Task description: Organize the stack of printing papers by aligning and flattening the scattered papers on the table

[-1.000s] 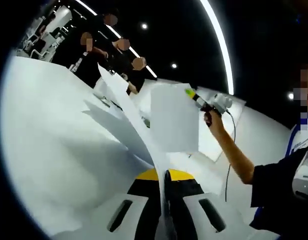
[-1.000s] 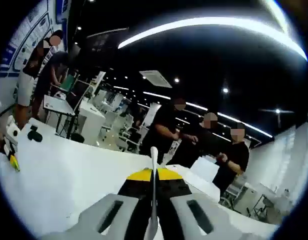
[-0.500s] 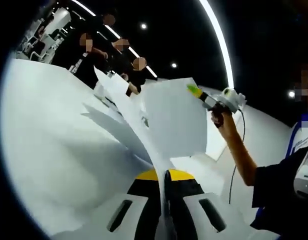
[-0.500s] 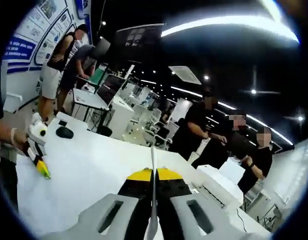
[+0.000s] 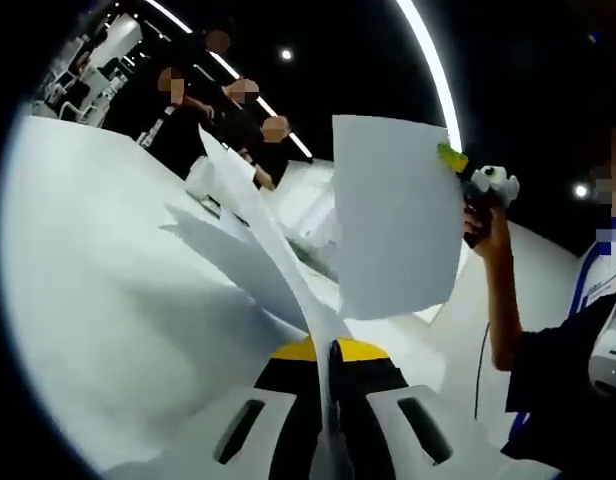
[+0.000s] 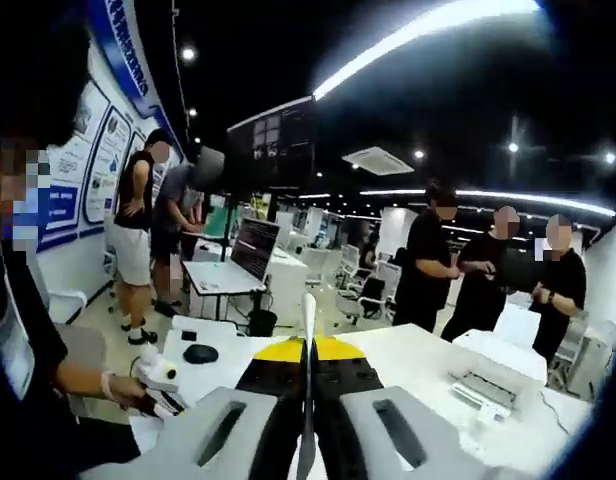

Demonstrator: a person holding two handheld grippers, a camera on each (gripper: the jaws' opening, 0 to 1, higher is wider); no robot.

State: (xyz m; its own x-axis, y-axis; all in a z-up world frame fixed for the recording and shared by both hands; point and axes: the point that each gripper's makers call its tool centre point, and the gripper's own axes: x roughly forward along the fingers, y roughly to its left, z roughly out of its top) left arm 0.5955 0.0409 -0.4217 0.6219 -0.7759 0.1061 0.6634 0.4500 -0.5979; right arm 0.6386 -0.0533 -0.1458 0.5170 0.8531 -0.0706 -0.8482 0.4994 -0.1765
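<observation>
My left gripper is shut on several white sheets that fan up and to the left from between its jaws, above the white table. In the left gripper view my right gripper, held by a hand, pinches the top right edge of one sheet and holds it upright in the air. In the right gripper view that sheet shows edge-on as a thin line between the shut jaws of my right gripper. The left gripper appears there at the lower left, in a hand.
A black mouse and a white printer sit on the table. Several people stand behind it, and two more by a desk at the left. A cable hangs below the right hand.
The right gripper has lifted its sheet higher and further right, away from the fanned papers. The right gripper view has swung round. The left gripper has held still.
</observation>
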